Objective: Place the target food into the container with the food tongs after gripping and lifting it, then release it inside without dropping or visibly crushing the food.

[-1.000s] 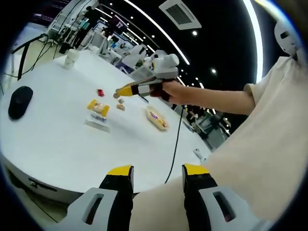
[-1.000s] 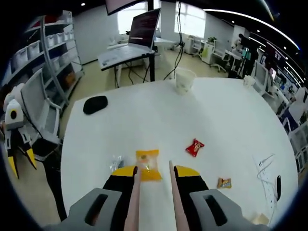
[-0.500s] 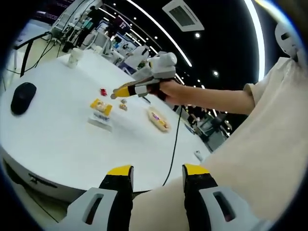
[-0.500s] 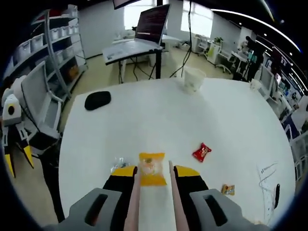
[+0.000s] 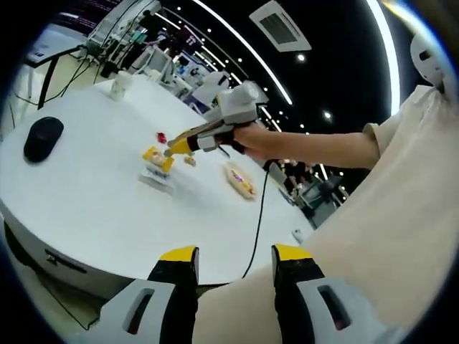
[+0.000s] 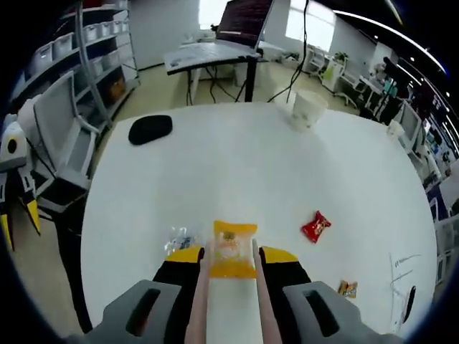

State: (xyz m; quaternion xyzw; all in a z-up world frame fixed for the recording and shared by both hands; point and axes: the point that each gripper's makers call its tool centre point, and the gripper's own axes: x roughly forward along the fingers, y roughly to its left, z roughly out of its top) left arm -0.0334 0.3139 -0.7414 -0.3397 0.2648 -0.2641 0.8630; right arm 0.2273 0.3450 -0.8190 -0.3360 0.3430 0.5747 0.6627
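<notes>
Yellow snack packet (image 6: 231,249) on the white table (image 6: 237,165) now lay between the tongs (image 6: 228,287), which had advanced; right gripper (image 6: 228,266) seemingly clenched on them, left gripper (image 5: 234,269) open, idle.

Black mouse (image 6: 150,129); white cup (image 6: 305,109)

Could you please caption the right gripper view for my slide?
Tongs in the right gripper straddle a yellow snack packet on the white table.

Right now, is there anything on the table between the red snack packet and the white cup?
No. In the right gripper view, the white table is bare between the red snack packet and the white cup.
</notes>
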